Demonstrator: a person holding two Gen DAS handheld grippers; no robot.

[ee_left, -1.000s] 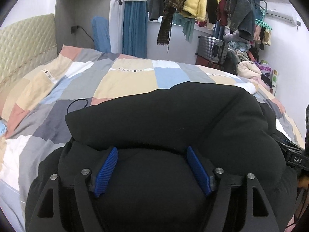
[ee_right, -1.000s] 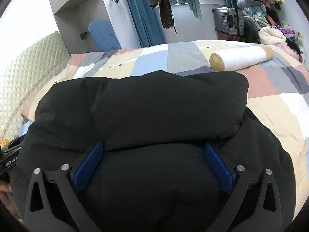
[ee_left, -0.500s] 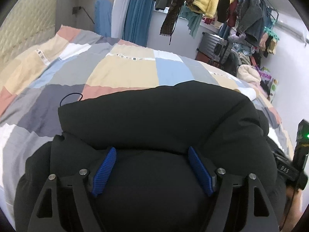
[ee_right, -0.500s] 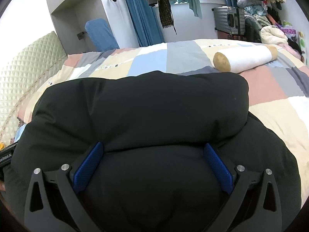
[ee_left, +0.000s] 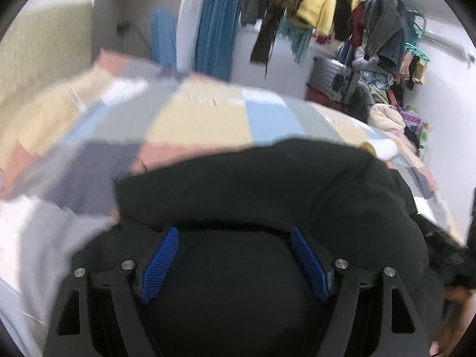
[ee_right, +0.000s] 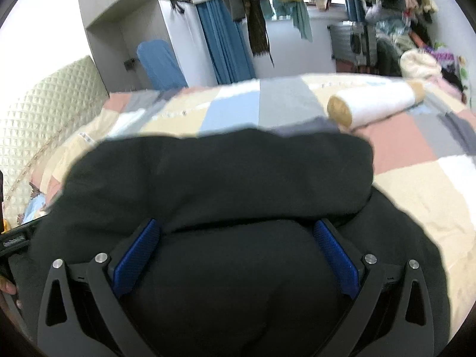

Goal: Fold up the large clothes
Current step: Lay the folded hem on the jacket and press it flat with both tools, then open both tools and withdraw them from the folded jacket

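Note:
A bulky black padded jacket lies folded on the patchwork bed; it also fills the lower half of the right wrist view. My left gripper stands with its blue pads wide apart, the jacket's thick fold bulging between them. My right gripper is likewise spread wide around the jacket's bulk. Both sets of fingertips are tucked under the upper fold, so the tips are hidden. Both views are motion-blurred.
The patchwork bedspread stretches ahead. A white bolster with tan ends lies on the bed beyond the jacket. A quilted headboard is at left. Hanging clothes and a suitcase stand at the far wall.
Both grippers have lifted and tilted with the jacket; the room's far wall shows more and the views are blurred. The jaws keep the same wide spread on the jacket.

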